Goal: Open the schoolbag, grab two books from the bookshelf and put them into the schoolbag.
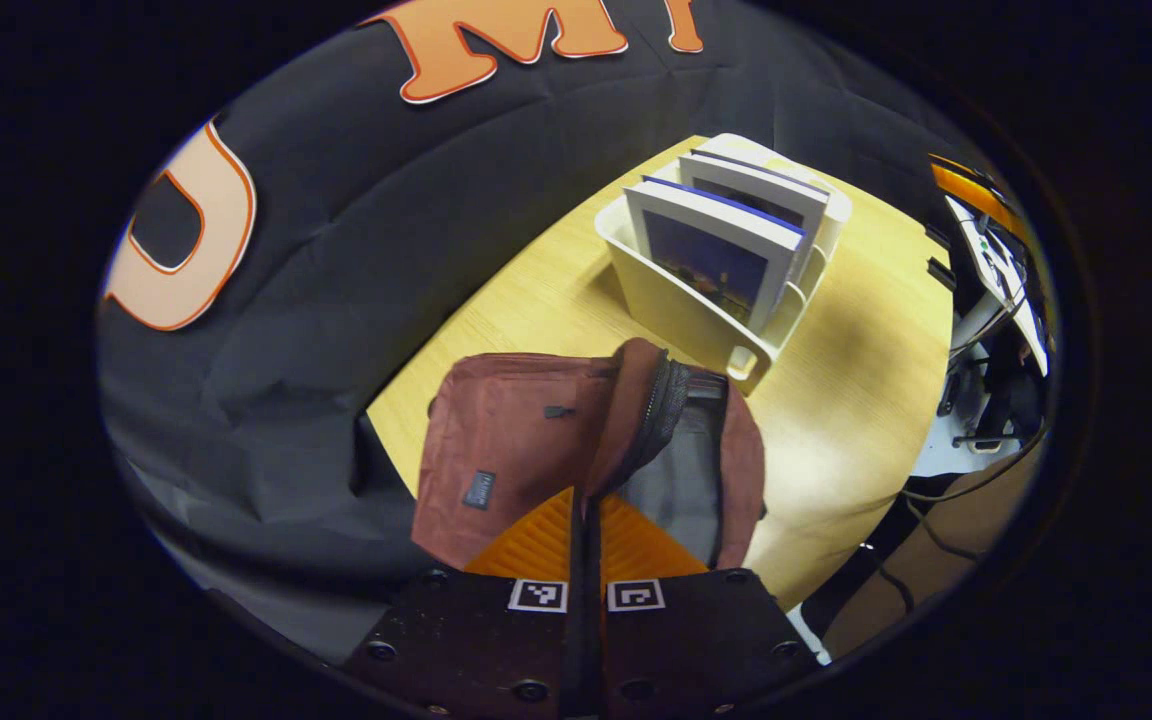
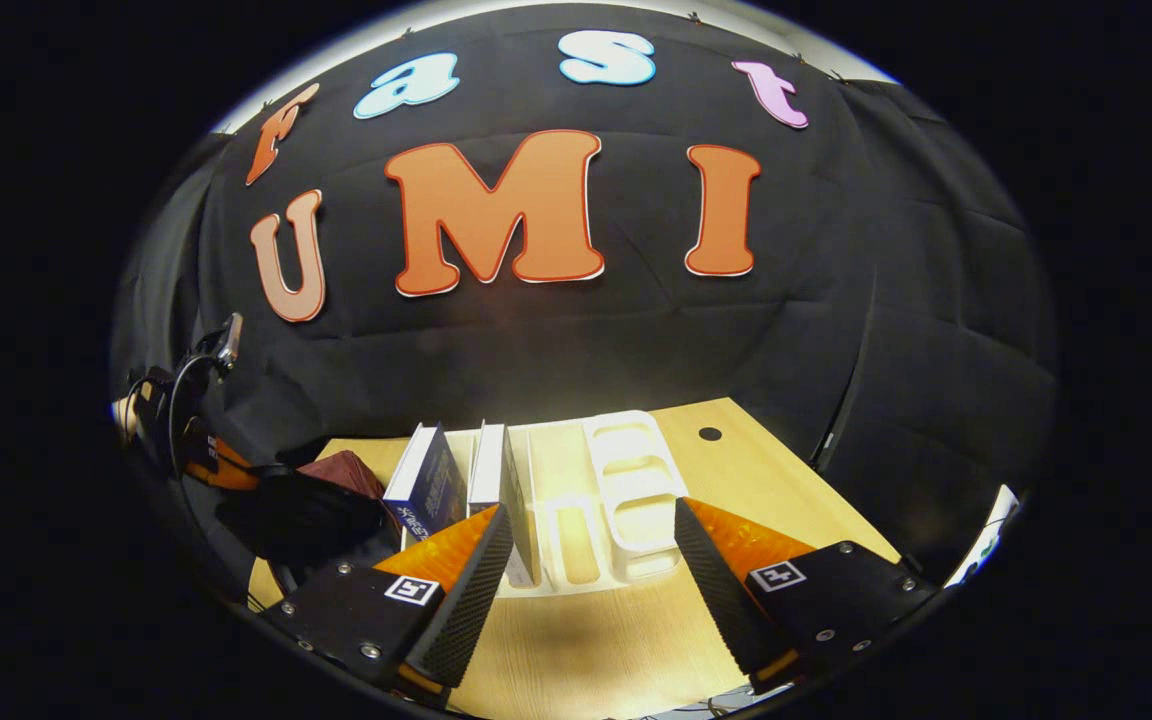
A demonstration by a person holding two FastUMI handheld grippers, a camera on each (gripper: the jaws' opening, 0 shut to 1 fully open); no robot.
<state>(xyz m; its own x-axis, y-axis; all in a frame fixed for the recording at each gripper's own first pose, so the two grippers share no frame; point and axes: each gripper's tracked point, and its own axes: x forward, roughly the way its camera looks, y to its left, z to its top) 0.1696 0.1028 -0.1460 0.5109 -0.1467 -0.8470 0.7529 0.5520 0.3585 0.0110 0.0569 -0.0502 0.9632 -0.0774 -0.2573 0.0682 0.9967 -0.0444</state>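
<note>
- My left gripper (image 1: 584, 500) has its fingers pressed together on the rim of the schoolbag's (image 1: 516, 450) open mouth, pinching the zipper edge (image 1: 658, 410); the grey lining (image 1: 676, 480) shows just past my grip.
- The schoolbag stands near the table's (image 1: 836, 400) edge, on the black cloth side; the bookshelf (image 1: 696, 320) is just beyond it, farther onto the table.
- My right gripper (image 2: 586, 560) is spread wide, grasping nothing, facing the bookshelf (image 2: 616, 500) from the front with bare tabletop (image 2: 586, 630) between.
- Two books (image 2: 426, 485) stand upright in the bookshelf's slots nearest the schoolbag (image 2: 346, 470); the slots on the other side are open.
- One bookshelf, one schoolbag, two books counted.
- Beyond the bookshelf's far side the table is bare up to its edge, with a small dark hole (image 2: 709, 434) there.
</note>
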